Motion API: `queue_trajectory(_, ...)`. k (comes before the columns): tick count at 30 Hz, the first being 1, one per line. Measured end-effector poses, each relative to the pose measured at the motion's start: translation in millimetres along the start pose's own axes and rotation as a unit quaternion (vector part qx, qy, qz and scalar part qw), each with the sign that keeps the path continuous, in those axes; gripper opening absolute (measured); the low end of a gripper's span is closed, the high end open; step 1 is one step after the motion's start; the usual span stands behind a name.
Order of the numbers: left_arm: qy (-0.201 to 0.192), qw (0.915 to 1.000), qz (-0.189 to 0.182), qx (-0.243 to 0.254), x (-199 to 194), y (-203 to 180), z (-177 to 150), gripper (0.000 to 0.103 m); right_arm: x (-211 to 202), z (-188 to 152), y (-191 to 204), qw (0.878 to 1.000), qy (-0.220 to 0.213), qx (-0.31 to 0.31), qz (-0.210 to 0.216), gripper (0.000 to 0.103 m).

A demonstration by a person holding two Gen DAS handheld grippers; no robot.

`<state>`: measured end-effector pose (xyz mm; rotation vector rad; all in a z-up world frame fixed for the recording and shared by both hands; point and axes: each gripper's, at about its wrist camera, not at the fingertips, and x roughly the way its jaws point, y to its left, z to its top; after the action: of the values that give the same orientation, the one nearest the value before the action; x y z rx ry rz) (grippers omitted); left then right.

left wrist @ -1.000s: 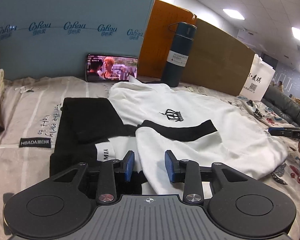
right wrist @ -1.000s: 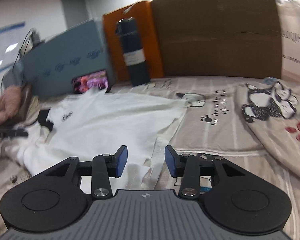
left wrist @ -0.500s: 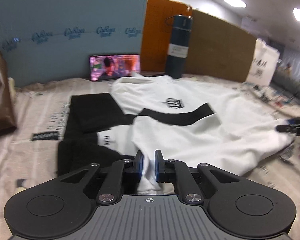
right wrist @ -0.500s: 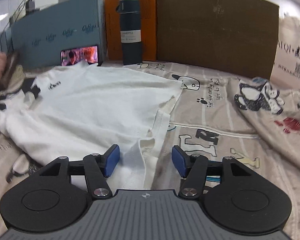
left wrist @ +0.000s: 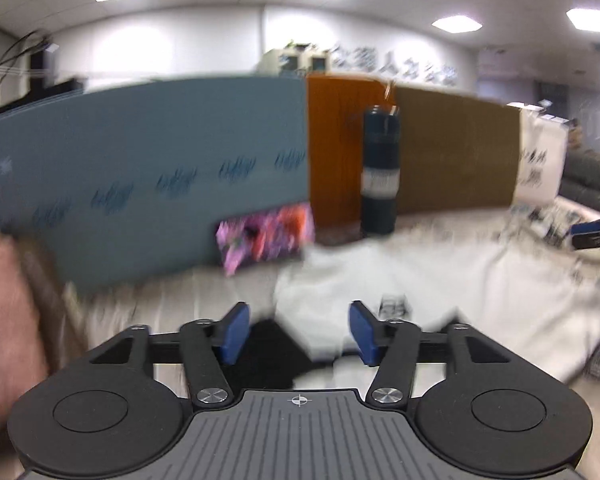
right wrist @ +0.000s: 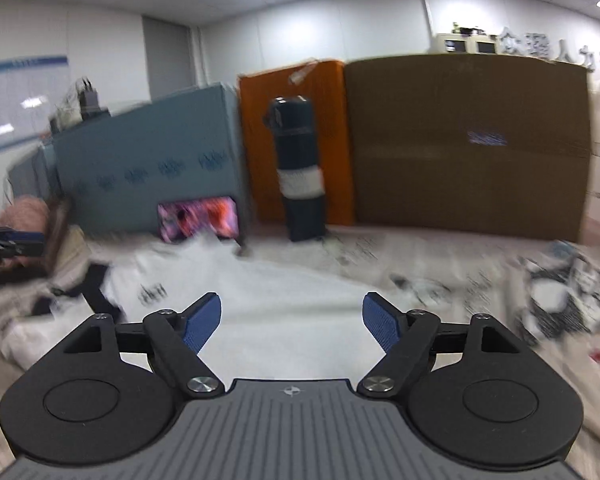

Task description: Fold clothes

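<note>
A white T-shirt (left wrist: 480, 280) with black sleeve parts (left wrist: 268, 344) lies spread on the printed cloth; it also shows in the right wrist view (right wrist: 284, 304). My left gripper (left wrist: 298, 332) is open and empty, raised above the shirt's left side. My right gripper (right wrist: 292, 324) is wide open and empty above the shirt's right part. Both views are motion-blurred. The right gripper's tip shows at the far right of the left wrist view (left wrist: 596, 232).
A dark blue bottle (left wrist: 380, 172) stands at the back before orange (left wrist: 332, 148) and brown boards (left wrist: 456, 152). A phone with a lit screen (left wrist: 264, 236) leans on the blue board (left wrist: 140, 176). Pink fabric (left wrist: 4, 320) lies at the left.
The left gripper was shut on the shirt's edge half a second ago; now it is open and lifted. The right gripper has opened wider and also lifted. Both views tilted upward.
</note>
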<state>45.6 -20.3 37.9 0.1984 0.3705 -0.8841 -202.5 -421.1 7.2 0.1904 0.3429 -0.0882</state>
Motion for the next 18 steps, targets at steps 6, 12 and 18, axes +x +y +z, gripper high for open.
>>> queue_trajectory(6, 0.016, 0.9948, -0.073, -0.069, 60, 20, 42, 0.074, 102, 55, 10, 0.994, 0.034, 0.088, 0.063, 0.083)
queue_trajectory(12, 0.089, 0.9874, -0.117, -0.060, 118, 9, 31, 0.074, 216, 62, 15, 0.975, 0.091, 0.172, 0.109, 0.083)
queue_trajectory(18, 0.133, 0.9742, -0.169, -0.068, 150, 13, 0, 0.074, 294, 53, 25, 0.968, 0.138, 0.189, 0.095, 0.082)
